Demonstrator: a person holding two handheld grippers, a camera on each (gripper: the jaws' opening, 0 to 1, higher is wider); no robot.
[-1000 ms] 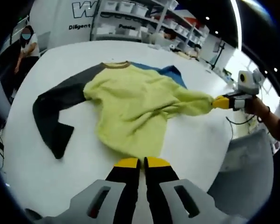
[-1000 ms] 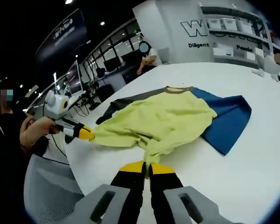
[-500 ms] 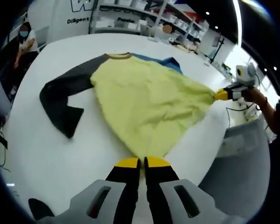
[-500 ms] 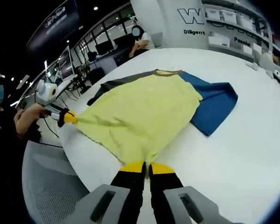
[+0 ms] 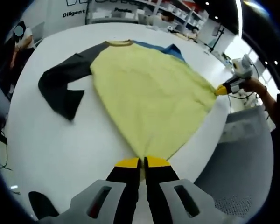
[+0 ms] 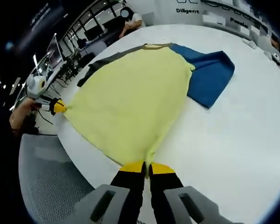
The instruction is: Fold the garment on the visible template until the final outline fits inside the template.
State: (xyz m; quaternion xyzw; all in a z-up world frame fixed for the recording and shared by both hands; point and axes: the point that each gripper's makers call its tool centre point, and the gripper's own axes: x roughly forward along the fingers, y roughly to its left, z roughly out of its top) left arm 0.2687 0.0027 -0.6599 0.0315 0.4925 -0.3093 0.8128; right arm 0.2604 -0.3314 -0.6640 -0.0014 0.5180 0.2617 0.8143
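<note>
Bright, even overhead light falls on the white table [image 5: 32, 140], which glares slightly in the right gripper view and carries only faint shadows. A ceiling light strip [image 5: 238, 21] burns out white. Fisheye bending curves the table's edge, and the background shelves [image 5: 130, 11] are soft and blurred.

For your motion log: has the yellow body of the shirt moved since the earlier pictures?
Yes. The yellow body, bunched earlier, is now pulled flat and taut, spread further from the grey sleeve toward the table edge.
</note>
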